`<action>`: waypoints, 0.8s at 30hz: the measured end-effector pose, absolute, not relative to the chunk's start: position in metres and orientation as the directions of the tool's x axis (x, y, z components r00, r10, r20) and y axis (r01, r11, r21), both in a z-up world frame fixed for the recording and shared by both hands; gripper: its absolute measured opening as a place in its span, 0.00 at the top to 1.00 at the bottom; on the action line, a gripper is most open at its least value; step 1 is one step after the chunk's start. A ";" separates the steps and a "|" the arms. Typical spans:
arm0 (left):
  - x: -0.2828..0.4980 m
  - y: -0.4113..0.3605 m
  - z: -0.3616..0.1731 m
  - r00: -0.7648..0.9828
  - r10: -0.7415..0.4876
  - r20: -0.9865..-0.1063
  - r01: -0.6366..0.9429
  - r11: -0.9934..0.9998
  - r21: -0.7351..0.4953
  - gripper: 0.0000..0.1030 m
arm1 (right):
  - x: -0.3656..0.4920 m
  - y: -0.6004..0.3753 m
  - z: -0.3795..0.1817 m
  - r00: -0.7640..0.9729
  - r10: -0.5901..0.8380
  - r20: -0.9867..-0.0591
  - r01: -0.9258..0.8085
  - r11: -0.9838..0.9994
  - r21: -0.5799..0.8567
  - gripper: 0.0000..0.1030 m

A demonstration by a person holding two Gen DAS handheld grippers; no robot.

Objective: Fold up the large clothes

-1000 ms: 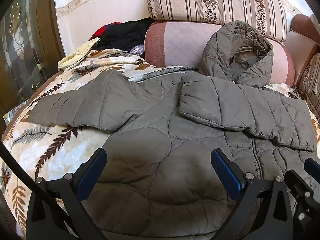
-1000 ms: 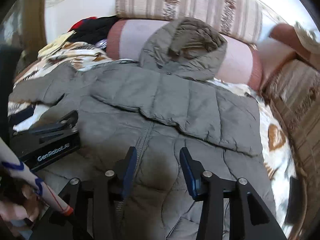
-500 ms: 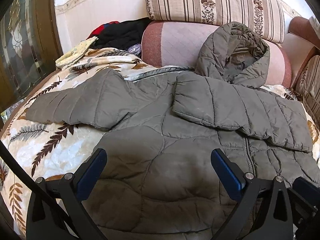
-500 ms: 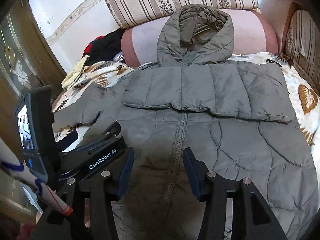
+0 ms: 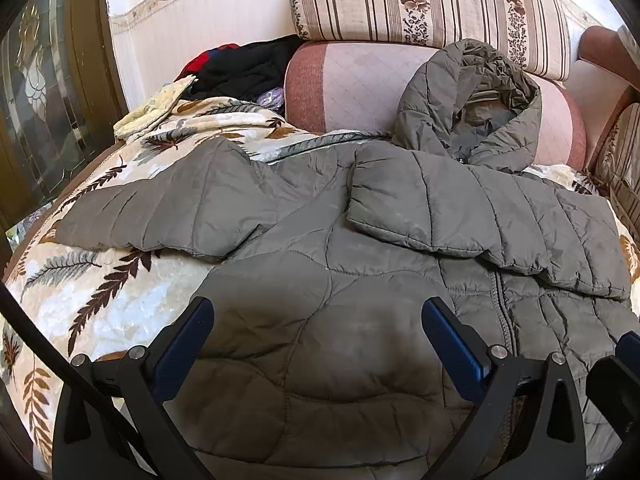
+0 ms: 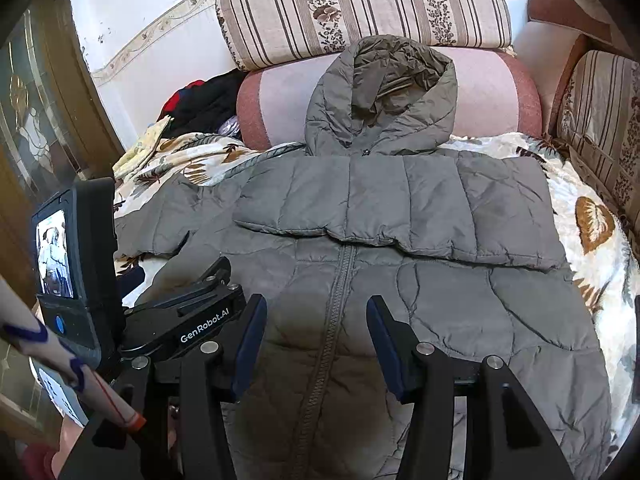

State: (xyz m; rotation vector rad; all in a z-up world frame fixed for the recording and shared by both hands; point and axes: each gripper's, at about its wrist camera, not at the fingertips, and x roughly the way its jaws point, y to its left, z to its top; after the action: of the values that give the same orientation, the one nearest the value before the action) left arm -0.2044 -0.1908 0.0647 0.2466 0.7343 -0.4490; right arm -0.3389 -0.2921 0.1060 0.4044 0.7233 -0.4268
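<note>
A grey-green quilted hooded jacket [image 5: 360, 280] lies front up on a leaf-patterned blanket. It also shows in the right wrist view [image 6: 400, 272]. Its right sleeve [image 6: 400, 208] is folded across the chest. Its left sleeve [image 5: 160, 212] lies spread out to the left. The hood [image 6: 384, 92] leans against a pink bolster. My left gripper [image 5: 318, 340] is open and empty, above the jacket's lower left part. My right gripper [image 6: 316, 328] is open and empty, above the zipper near the hem. The left gripper's body [image 6: 180, 320] shows in the right wrist view.
The blanket [image 5: 100, 292] covers a sofa seat. A pink bolster [image 5: 352, 80] and a striped cushion [image 5: 420, 4] stand at the back. A pile of dark clothes [image 5: 244, 68] lies at the back left. A striped armrest [image 6: 600, 120] is on the right. A wooden door [image 5: 48, 92] is on the left.
The right gripper has swung to face the jacket squarely and its jaws have opened wider. The left gripper has drifted slightly left; the jacket has not moved.
</note>
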 end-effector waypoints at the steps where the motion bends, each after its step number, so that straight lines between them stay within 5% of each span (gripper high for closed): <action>1: -0.205 -0.191 0.066 0.655 -0.306 -0.691 0.475 0.878 0.061 0.00 | -0.339 -0.292 0.106 0.672 -0.235 -0.702 0.505 0.839 0.202 0.45; 14: -0.202 -0.185 0.069 0.667 -0.302 -0.681 0.460 0.886 0.059 0.00 | -0.335 -0.281 0.104 0.638 -0.308 -0.706 0.508 0.857 0.085 0.44; 24: -0.199 -0.182 0.067 0.664 -0.294 -0.688 0.451 0.891 0.055 0.00 | -0.332 -0.284 0.079 0.617 -0.038 -0.786 0.446 0.840 0.310 0.45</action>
State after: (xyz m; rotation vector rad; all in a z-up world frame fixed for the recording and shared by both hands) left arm -0.1987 -0.1818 0.0674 0.2290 0.7326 -0.4247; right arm -0.3315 -0.2839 0.0791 0.5159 0.8689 -0.2931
